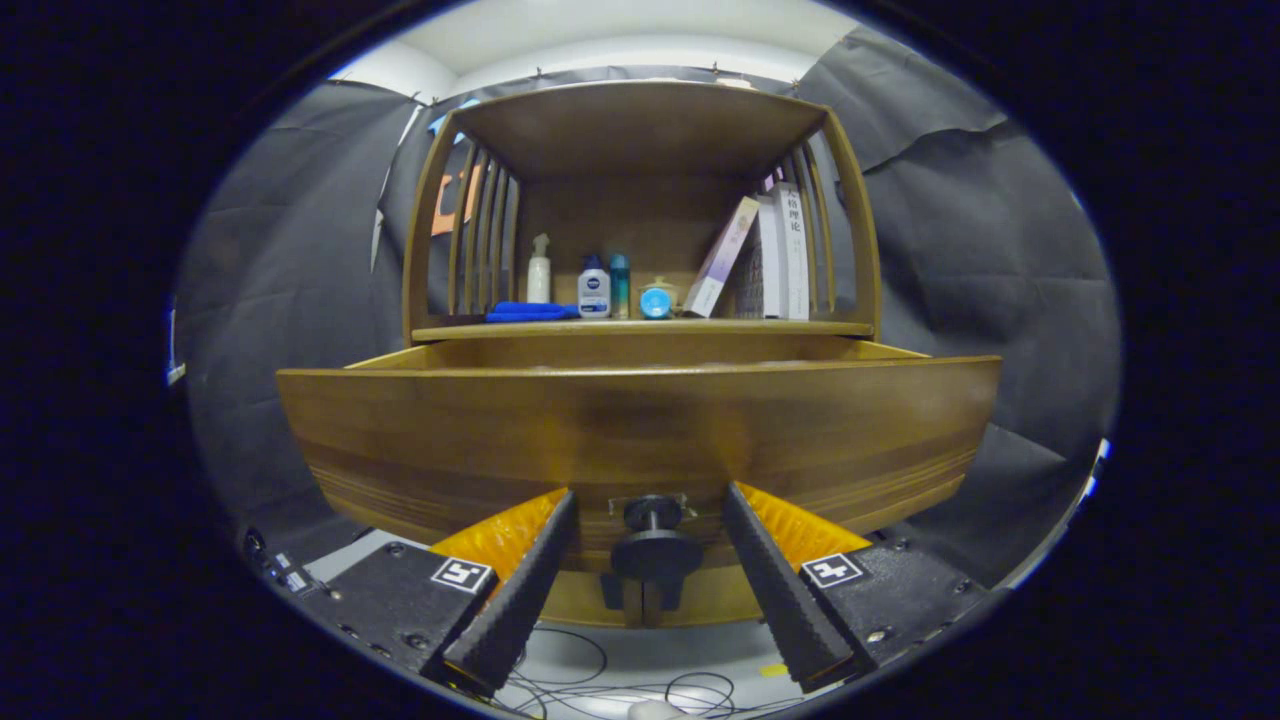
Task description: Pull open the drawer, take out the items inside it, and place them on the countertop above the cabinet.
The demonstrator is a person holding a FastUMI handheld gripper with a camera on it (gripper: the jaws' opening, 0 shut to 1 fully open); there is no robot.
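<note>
The gripper [650,510] is spread wide, one finger on either side of the drawer knob [655,548], and neither finger touches it. The knob is a dark round pull on a short stem, fixed low on the middle of the drawer front [640,430].

The wooden drawer stands pulled out from the cabinet toward the gripper, its front panel close ahead of the fingertips. Over the top edge of the front, the drawer's side walls run back to the cabinet; what lies inside is hidden behind the panel.

Above and behind the drawer is the countertop [640,328], a wooden shelf with slatted sides and a roof board. On it, from left to right, lie a folded blue cloth [530,312], a white pump bottle [539,270], a white bottle with a blue cap [594,288], a slim teal bottle [620,285] and a small round jar with a blue face [656,301]. To the right, a pale box [722,258] leans against a row of upright books [785,255].

Below the drawer, thin black cables [600,680] loop across a pale floor near the gripper.
</note>
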